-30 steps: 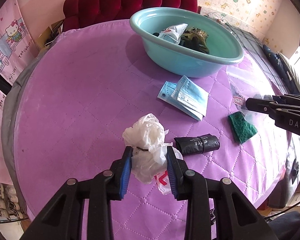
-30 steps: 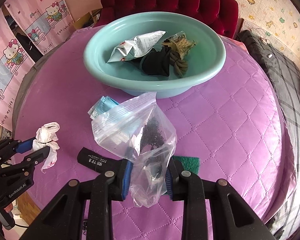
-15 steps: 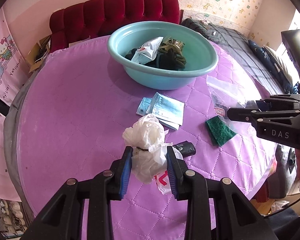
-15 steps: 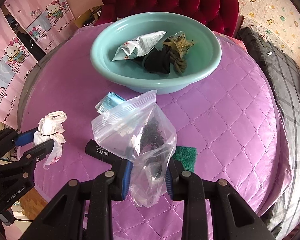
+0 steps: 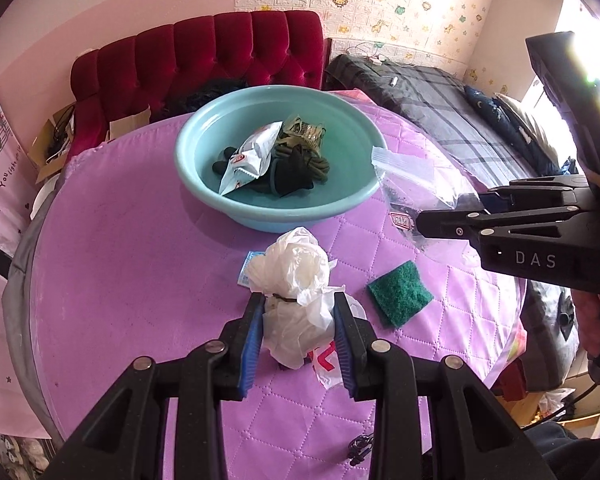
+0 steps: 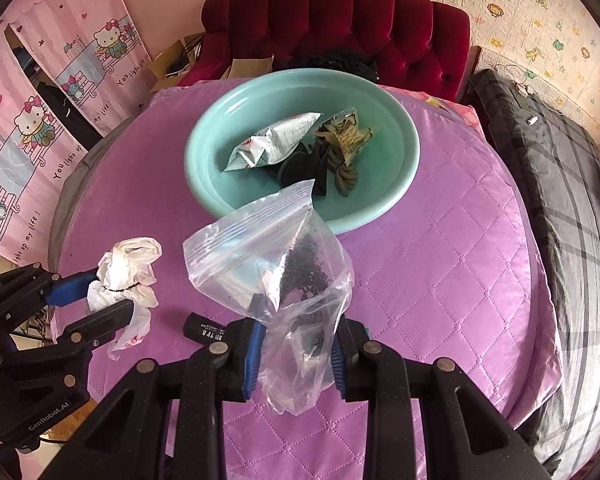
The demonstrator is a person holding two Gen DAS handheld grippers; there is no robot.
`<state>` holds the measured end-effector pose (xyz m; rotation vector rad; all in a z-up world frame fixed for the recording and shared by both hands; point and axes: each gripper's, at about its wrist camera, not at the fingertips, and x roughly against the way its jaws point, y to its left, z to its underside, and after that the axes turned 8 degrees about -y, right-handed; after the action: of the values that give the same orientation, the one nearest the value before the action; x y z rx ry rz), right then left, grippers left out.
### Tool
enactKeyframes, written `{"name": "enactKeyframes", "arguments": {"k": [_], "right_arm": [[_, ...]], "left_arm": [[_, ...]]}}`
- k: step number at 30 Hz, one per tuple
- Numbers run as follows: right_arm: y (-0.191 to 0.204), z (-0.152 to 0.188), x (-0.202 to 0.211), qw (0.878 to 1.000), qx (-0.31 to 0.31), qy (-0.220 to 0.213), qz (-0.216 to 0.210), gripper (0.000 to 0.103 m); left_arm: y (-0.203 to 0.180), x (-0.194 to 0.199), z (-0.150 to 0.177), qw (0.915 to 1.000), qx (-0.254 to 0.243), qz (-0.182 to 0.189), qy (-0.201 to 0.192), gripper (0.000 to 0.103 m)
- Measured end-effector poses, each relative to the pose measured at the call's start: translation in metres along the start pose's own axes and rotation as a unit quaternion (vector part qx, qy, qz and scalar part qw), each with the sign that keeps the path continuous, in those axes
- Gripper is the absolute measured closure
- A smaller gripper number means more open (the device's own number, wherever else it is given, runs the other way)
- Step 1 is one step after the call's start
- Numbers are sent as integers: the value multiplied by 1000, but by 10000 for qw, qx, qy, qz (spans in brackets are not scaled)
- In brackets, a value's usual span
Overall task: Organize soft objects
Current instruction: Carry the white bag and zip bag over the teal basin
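My left gripper (image 5: 299, 320) is shut on a crumpled white plastic bag (image 5: 290, 276), held above the purple table; it also shows in the right wrist view (image 6: 124, 272). My right gripper (image 6: 296, 340) is shut on a clear zip bag (image 6: 276, 264) with dark bits inside, held above the table; the zip bag shows in the left wrist view (image 5: 412, 184). A teal basin (image 5: 204, 176) at the table's far side holds a white packet (image 5: 248, 160), dark cloth and a green bundle; it also shows in the right wrist view (image 6: 404, 184).
A green scouring pad (image 5: 400, 298) lies on the purple quilted table (image 5: 120, 260). A black roll (image 6: 204, 326) and a blue mask corner (image 5: 250, 268) lie below the grippers. A red sofa (image 5: 204, 52) stands behind; a bed with a plaid cover (image 6: 552, 168) is on the right.
Both grippers have lifted and moved toward the basin with their bags. The basin now looks nearer and more central; the masks and black roll are mostly hidden in the left wrist view.
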<state>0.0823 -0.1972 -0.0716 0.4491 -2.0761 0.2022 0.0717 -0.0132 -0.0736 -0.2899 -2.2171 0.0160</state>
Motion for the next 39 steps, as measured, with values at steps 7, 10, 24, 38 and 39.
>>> {"name": "enactKeyframes", "arguments": {"k": [7,10,24,38,39], "right_arm": [[-10,-28,8,9999,-40,-149,-14,72],[-13,-42,8,9997,-38,-216,-43,72],[-31,-95,-25,9997,-62,-216,-22,71],[-51,-135,-78,9996,-256,-25,64,71],[-52,-137,-81,9996,-268,-18,60,71]], "left_arm": [[0,0,-28,9998,-107,101,-117,67],[0,-2,-39,9997,-144,113,-165,67],[3,-36,-84,9994,-229,188,-183,67],[13,-94,-115,9999,-96,131,22,66],[13,-99,-116,9998,-59,158,64,66]]}}
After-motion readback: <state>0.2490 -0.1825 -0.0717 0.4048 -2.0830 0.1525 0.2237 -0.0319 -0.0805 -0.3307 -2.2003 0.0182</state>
